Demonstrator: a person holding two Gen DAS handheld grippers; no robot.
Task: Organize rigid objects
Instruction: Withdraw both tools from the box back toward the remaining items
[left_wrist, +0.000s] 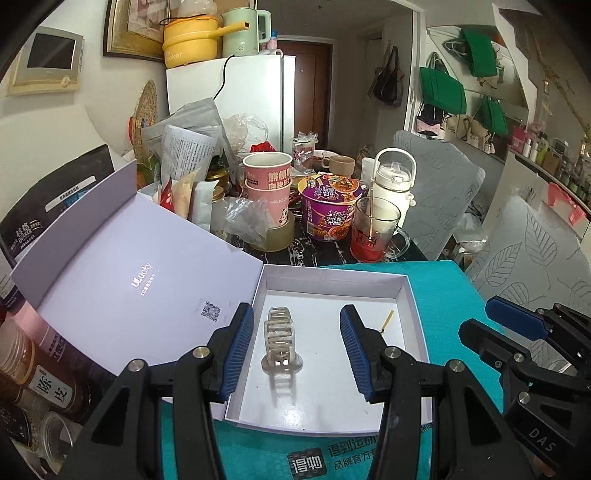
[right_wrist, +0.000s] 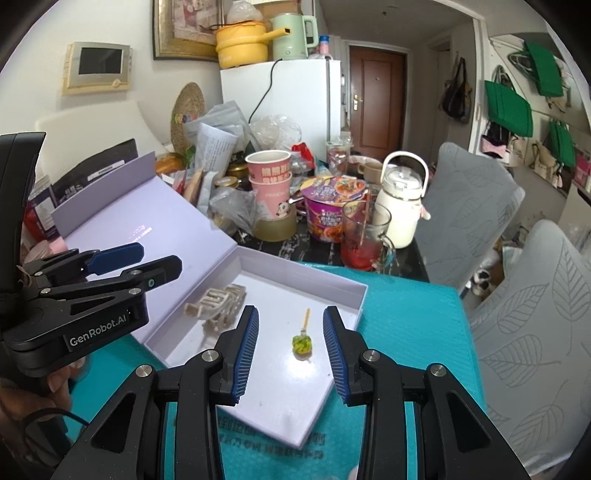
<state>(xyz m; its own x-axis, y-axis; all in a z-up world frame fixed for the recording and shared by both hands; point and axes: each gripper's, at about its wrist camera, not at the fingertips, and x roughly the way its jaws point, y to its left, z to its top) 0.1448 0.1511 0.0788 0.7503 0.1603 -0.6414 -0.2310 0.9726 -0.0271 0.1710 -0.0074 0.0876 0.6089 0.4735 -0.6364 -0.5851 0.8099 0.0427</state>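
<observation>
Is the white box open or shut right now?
Open. The box has its lid folded back to the left, and the hair claw and lollipop lie exposed on its floor.

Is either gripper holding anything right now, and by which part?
Nothing is held. The left gripper and right gripper are open and empty; the hair claw and lollipop lie in the box.

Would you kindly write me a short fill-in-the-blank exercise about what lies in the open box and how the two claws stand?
1. The hair clip and the small pick both lie inside the white ____.
2. The box rests on a ____-coloured mat.
3. The left claw and the right claw each hold ____.
4. The box lid is ____.

Missing words: box; teal; nothing; open
</observation>
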